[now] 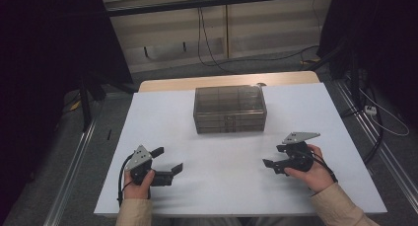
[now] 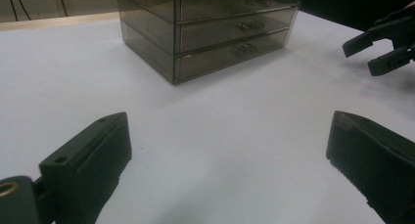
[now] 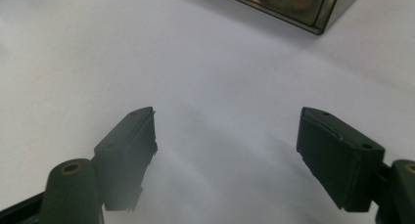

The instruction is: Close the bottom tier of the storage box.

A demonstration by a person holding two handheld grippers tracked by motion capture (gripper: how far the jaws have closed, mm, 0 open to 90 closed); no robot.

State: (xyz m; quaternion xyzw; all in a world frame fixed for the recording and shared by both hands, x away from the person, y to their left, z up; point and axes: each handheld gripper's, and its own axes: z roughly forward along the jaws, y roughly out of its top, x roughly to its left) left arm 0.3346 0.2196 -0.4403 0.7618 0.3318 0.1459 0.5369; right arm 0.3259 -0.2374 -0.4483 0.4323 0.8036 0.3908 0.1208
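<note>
Two tongs low over a white table (image 1: 148, 117), one in each hand. Left tongs (image 1: 167, 159) at the near left, black tips spread wide, nothing between them, only bare table. Right tongs (image 1: 274, 156) at the near right, also wide open and holding nothing, tips turned toward the middle of the table. In the left gripper view, own tips far apart at the bottom edges, with the right tongs (image 2: 381, 50) far off at the upper right. In the right gripper view, right tongs (image 3: 227, 150) again wide apart over plain white. A small smoky see-through box of drawers (image 1: 229, 109) near the far middle of the table, well apart from both tongs. Three drawers stacked on its front in the left gripper view (image 2: 215, 31), each with a little handle. Some small things inside, too dim to tell.
</note>
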